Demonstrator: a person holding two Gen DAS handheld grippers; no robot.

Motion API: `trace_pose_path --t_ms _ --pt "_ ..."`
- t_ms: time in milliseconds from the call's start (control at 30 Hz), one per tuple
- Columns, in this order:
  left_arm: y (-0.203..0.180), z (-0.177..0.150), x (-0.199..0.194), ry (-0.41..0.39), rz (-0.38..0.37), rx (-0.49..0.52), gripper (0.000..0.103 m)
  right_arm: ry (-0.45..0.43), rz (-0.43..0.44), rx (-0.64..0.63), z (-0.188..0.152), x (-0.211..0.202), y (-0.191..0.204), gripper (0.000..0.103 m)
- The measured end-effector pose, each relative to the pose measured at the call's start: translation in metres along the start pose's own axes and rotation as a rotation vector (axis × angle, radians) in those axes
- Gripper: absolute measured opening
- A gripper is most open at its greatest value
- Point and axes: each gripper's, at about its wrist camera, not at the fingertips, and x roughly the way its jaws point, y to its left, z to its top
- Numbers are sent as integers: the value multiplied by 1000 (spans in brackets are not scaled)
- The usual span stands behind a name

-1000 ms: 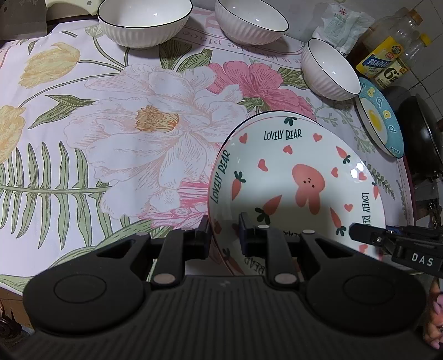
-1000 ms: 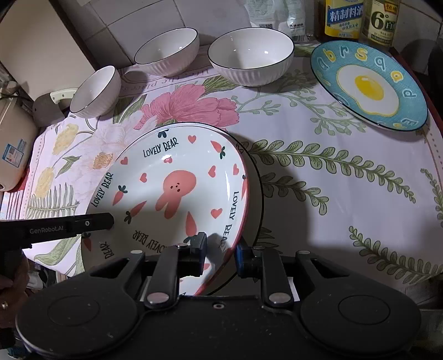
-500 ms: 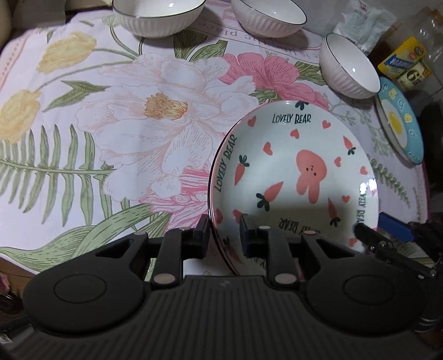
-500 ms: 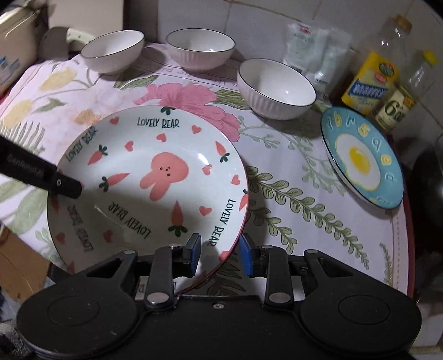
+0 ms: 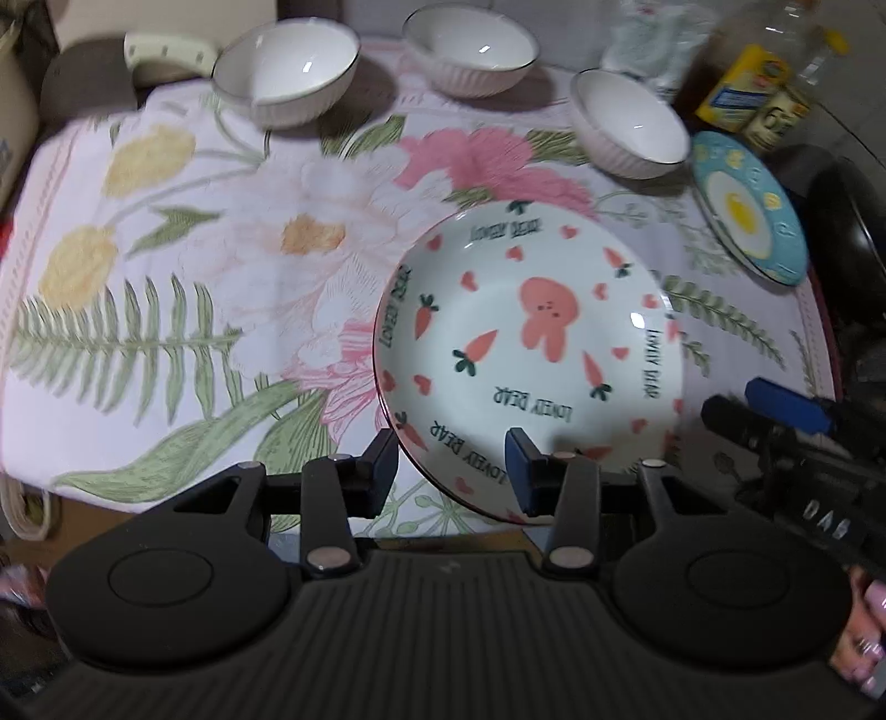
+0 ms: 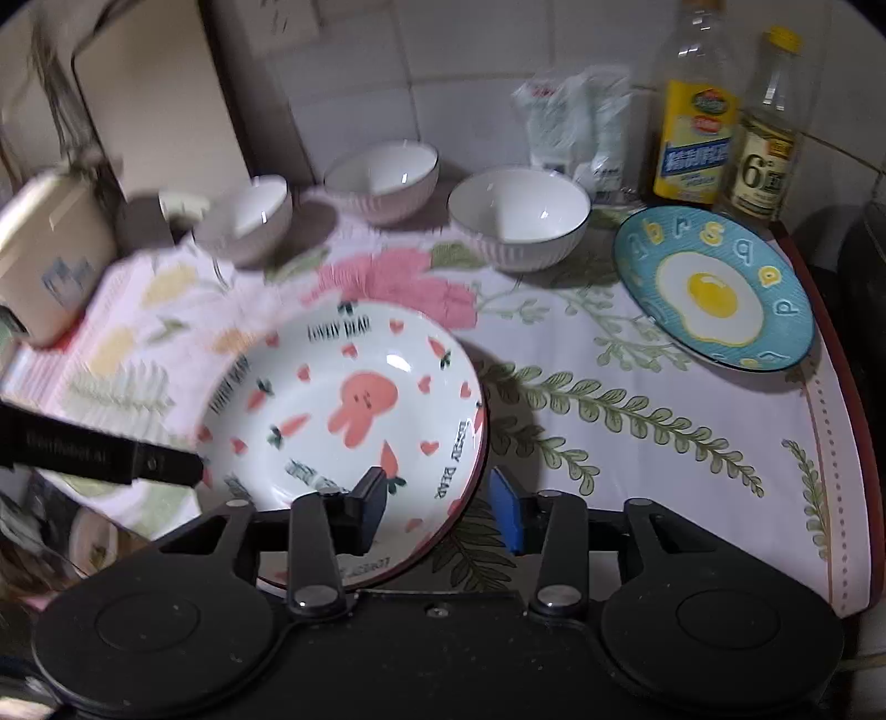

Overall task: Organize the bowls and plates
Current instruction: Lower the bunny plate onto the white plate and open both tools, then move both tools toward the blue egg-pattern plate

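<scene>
A white rabbit-and-carrot plate (image 5: 531, 343) (image 6: 343, 421) rests on the floral tablecloth near the table's front edge. My left gripper (image 5: 451, 465) is open, its jaws either side of the plate's near rim. My right gripper (image 6: 437, 501) is open, its jaws either side of the plate's right rim. Three white bowls (image 5: 285, 77) (image 5: 470, 50) (image 5: 631, 124) stand along the back. A blue fried-egg plate (image 6: 714, 288) (image 5: 747, 213) lies at the right.
Two oil bottles (image 6: 695, 127) (image 6: 767, 133) and a white bag (image 6: 576, 122) stand against the tiled wall. A dark pan (image 5: 847, 232) sits beyond the table's right edge. A cream container (image 6: 50, 260) stands at the left.
Both grippers have opened and let go of the rabbit plate's rim. The plate now rests flat on the cloth. Both cameras have pulled back.
</scene>
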Motion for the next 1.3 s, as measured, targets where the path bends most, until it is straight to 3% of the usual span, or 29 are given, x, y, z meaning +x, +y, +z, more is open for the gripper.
trace_pose_path --t_ms 267,733,867,1100,1300 --pt "-20 -3 -45 -2 -11 116 57 -103 43 11 0 -52 -2 61" --pt "-43 -6 -91 1 -84 307 60 -216 -16 58 -3 -119 10 63" --pt "-58 -7 -104 -33 -109 350 60 -248 -31 69 -7 -140 9 66" --pt "-93 -3 -122 -75 -144 406 62 -314 -45 153 -9 -173 -17 72" --pt "-128 4 -119 -117 -146 396 63 -345 -50 128 -6 -188 -54 72"
